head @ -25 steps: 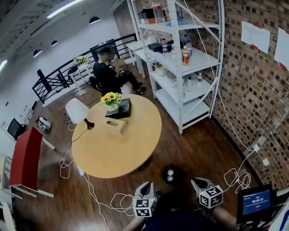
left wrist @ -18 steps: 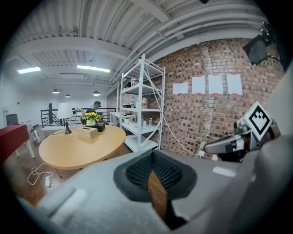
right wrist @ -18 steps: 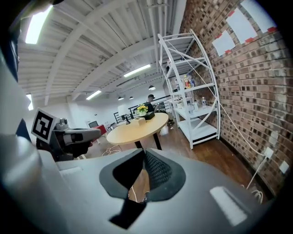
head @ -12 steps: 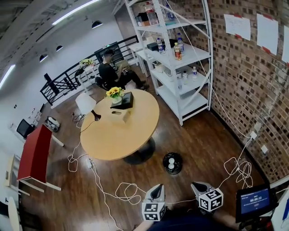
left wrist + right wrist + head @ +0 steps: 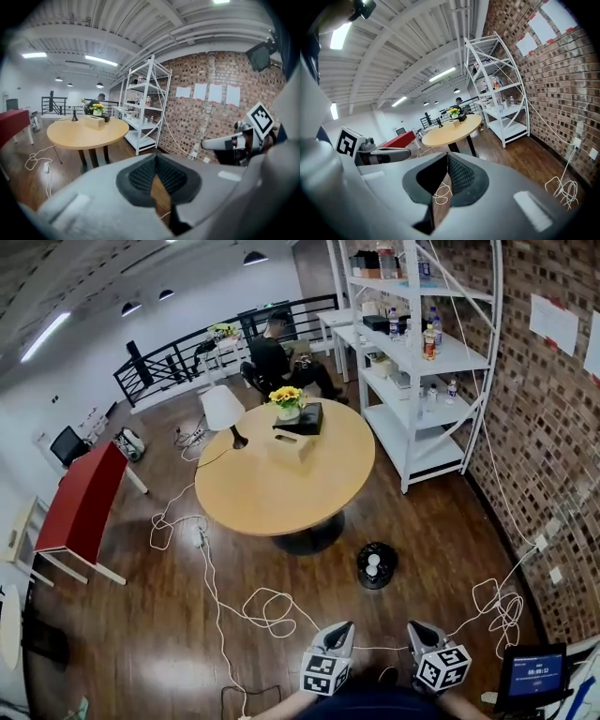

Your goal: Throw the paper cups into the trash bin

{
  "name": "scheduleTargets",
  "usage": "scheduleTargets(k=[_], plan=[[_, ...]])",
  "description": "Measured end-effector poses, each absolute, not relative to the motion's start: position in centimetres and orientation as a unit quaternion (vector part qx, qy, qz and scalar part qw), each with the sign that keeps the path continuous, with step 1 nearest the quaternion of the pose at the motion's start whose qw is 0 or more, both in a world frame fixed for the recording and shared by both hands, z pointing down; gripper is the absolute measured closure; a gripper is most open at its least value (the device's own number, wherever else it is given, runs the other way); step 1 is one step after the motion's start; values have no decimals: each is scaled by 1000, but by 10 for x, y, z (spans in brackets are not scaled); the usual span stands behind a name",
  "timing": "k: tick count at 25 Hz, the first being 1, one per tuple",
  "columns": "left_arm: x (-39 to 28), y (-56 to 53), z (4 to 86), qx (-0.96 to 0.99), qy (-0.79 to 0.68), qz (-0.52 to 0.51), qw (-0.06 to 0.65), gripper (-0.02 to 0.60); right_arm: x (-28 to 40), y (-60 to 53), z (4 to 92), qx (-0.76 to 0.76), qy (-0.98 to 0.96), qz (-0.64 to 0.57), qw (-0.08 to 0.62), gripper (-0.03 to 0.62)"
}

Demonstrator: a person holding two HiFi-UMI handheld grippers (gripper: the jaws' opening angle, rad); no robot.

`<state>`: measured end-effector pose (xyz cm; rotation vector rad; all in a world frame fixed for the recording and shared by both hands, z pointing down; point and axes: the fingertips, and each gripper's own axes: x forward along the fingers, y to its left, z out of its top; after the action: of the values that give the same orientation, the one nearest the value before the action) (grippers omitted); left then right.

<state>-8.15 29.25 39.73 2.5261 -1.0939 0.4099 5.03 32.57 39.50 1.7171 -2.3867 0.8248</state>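
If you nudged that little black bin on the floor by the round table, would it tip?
Probably light: the bin holds only two small white things, perhaps cups. It would likely slide on the glossy wood floor. Being round, it could roll if knocked over.

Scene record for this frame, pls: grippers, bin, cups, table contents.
left gripper: shut, empty
right gripper: shut, empty
trash bin: black, round, on the floor near the table's base
paper cups: two white ones, inside the bin
round table: holds flowers, tissue box, black box; no cups seen on it
cables: white, loose on the floor
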Motion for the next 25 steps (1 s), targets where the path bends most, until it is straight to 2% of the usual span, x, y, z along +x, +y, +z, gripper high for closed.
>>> scheduleTargets(k=[10, 25], plan=[[-87, 308, 383, 895, -382, 117, 200, 577, 16, 337, 389, 528, -812, 244, 47, 583], [-93, 313, 377, 894, -390, 112, 189, 577, 16, 341, 375, 523, -822, 218, 48, 583]])
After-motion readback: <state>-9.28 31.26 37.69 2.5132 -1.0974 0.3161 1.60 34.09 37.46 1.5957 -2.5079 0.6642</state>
